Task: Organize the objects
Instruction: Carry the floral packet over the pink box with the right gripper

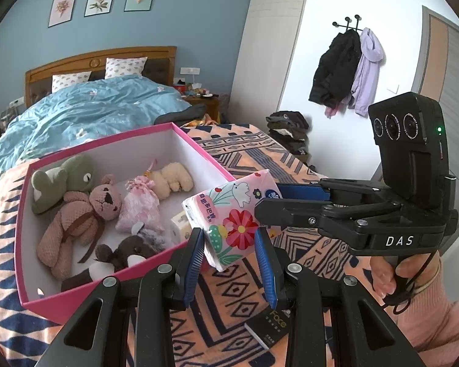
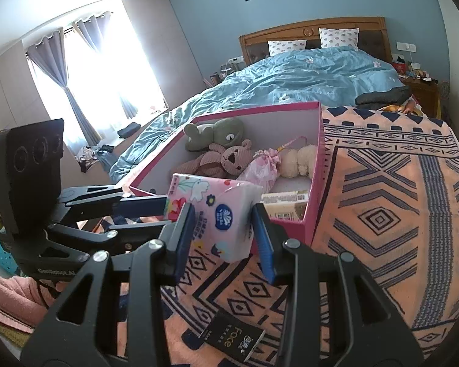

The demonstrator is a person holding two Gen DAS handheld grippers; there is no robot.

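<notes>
A bed with a blue duvet (image 1: 85, 107) and two patterned pillows (image 1: 124, 66) stands by the blue wall. Three framed flower pictures (image 1: 99, 0) hang above. A black jacket (image 1: 333, 67) and a lilac garment (image 1: 365, 70) hang on wall hooks.

Tissue pack (image 1: 232, 217): glossy printed plastic film, slightly crinkled. Fingers (image 1: 195, 263): ribbed blue rubbery pads on matt black plastic arms, shiny metal bolts. Pink box (image 1: 33, 299): smooth matt cardboard, white inside. Teddy bear (image 1: 85, 214): coarse knit fabric; cream plush (image 1: 171, 180): fuzzy pile. Blanket (image 1: 248, 150): soft matt woven cloth, patterned. Duvet (image 1: 101, 104): smooth wrinkled cotton-like fabric. Headboard (image 1: 107, 58): varnished wood. Small black pack (image 2: 234, 336): smooth, slightly glossy wrapper.
</notes>
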